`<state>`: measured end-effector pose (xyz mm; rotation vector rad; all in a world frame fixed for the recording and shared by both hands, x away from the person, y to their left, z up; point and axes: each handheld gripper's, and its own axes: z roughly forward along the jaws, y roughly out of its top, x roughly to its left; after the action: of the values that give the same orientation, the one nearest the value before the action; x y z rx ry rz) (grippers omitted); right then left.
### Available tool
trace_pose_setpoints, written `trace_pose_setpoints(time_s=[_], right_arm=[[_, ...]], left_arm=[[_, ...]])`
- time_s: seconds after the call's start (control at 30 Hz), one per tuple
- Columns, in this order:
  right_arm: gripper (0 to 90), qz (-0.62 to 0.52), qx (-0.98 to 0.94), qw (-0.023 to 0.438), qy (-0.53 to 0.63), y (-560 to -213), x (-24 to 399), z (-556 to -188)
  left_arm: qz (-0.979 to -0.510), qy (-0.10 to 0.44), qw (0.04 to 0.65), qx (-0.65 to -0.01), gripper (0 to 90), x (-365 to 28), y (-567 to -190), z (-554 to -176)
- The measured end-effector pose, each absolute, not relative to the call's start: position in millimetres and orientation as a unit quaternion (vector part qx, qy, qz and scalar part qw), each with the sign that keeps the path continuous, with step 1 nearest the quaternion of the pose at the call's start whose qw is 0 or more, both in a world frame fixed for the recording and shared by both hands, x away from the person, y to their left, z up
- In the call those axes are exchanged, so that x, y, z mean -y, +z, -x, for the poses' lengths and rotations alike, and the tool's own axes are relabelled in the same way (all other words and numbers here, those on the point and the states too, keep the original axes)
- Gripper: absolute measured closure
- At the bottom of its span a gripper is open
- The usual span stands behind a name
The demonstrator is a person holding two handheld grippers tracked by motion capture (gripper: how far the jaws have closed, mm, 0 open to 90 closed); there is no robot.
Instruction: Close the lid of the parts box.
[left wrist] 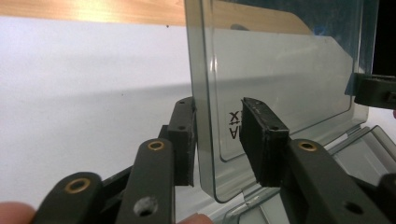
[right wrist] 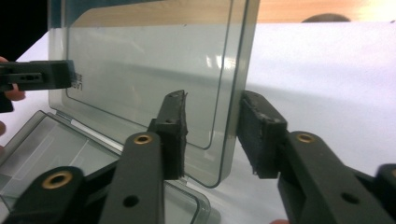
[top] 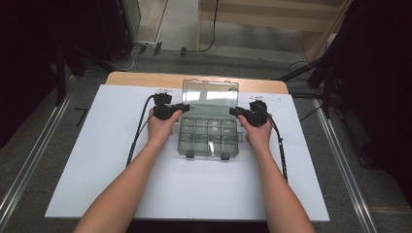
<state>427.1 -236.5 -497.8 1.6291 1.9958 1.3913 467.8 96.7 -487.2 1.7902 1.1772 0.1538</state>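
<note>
Dark printed letters sit on the lid (left wrist: 280,93) of the clear plastic organizer box (top: 209,136), seen from behind in the left claw view and cut off by a claw pad; they cannot be read in full. The box is smoke-tinted and see-through, its base split into rows of small compartments, with two latches on the near edge. It lies at the middle of the white counter (top: 97,170), toward the far side, with the lid standing upright from the rear hinge.

The left claw (left wrist: 217,140) straddles the lid's left edge. Its outer pad lies against the plastic or very close to it, while the inner pad stands off with a clear gap, so the claw is partly open and not clamped. The right claw (right wrist: 212,135) straddles the right edge the same way: one pad near the inner face, the other apart from the outer edge, partly open. Each claw is held by a hand (top: 162,127) beside the box.
</note>
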Motion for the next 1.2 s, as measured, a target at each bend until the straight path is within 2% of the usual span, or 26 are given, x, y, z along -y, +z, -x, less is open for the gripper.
trace_pose_setpoints(time_s=[0.07,0.17,0.37,0.6,0.63,0.87,0.93,0.97,1.2], right_arm=[[68.5,-0.553,-0.677,0.109,0.473,-497.6,237.0,-426.4],[78.1,-0.548,-0.678,0.13,0.471,-496.8,239.0,-422.2],[85.7,-0.533,-0.686,0.164,0.467,-496.3,239.5,-415.2],[86.2,-0.522,-0.695,0.184,0.459,-495.1,237.5,-412.8],[86.5,-0.523,-0.694,0.186,0.459,-495.4,237.2,-412.5],[85.8,-0.525,-0.689,0.179,0.466,-496.0,237.5,-413.3],[82.9,-0.526,-0.686,0.18,0.468,-494.7,238.3,-413.4],[78.3,-0.531,-0.679,0.192,0.47,-491.5,238.0,-413.6],[77.2,-0.536,-0.666,0.197,0.48,-474.5,239.4,-421.2]], left_arm=[[-0.733,0.063,0.478,-0.48,67.8,-97.4,-486.4,-467.2],[-0.733,0.069,0.493,-0.464,72.3,-101.4,-485.8,-464.6],[-0.735,0.077,0.503,-0.448,75.7,-105.0,-485.5,-461.6],[-0.725,0.072,0.521,-0.444,78.2,-110.6,-486.5,-458.0],[-0.72,0.07,0.524,-0.451,82.3,-112.0,-486.8,-457.8],[-0.725,0.101,0.52,-0.441,83.0,-110.1,-487.5,-453.9],[-0.727,0.111,0.519,-0.436,83.3,-108.1,-486.5,-452.2],[-0.729,0.124,0.521,-0.427,83.5,-106.3,-486.5,-450.6],[-0.728,0.131,0.525,-0.422,83.7,-107.1,-488.5,-448.0]])
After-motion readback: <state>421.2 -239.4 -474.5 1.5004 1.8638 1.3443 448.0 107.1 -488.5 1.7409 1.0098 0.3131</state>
